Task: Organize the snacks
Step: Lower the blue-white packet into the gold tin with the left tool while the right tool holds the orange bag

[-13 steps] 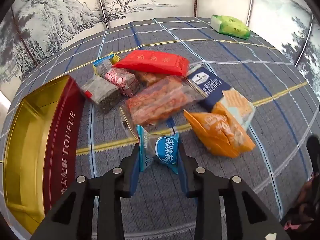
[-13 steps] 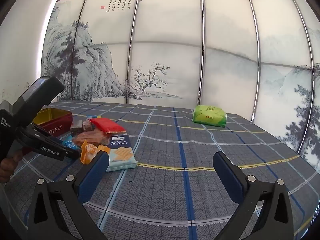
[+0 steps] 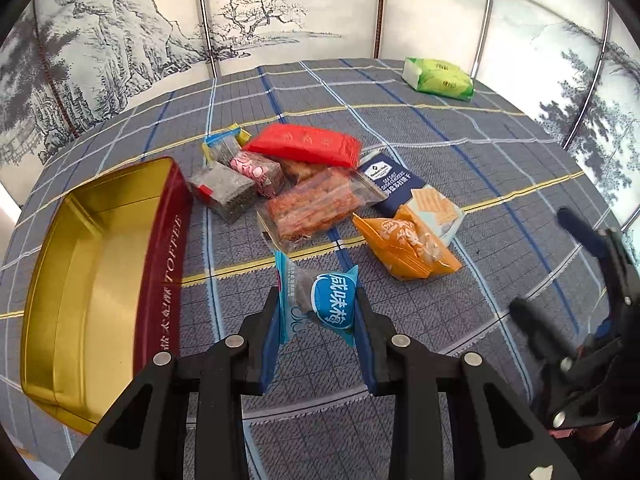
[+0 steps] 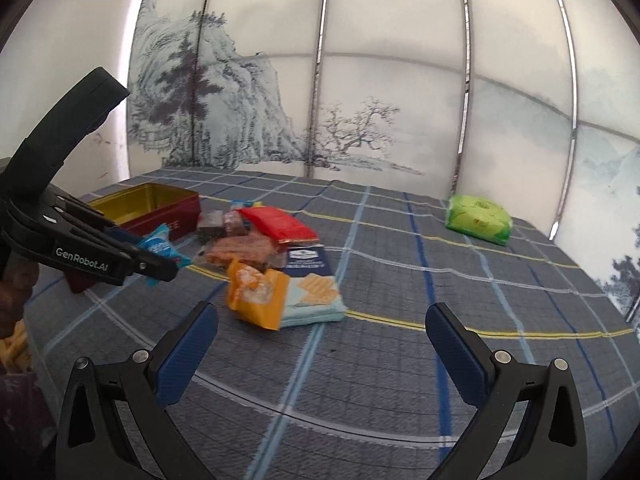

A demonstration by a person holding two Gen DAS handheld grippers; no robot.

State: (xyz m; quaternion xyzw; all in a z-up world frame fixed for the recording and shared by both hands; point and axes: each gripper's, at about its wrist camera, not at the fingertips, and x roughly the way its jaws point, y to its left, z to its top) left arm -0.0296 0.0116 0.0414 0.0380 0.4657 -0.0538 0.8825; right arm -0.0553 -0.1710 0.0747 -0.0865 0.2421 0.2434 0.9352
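On the red tin [image 3: 160, 256], white lettering reads "TOFFEE".

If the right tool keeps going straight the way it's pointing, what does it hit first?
Probably the bare checked tablecloth. The open right tool tilts downward at empty cloth; the orange snack bag and cracker pack lie left of its line, though depth is hard to judge.
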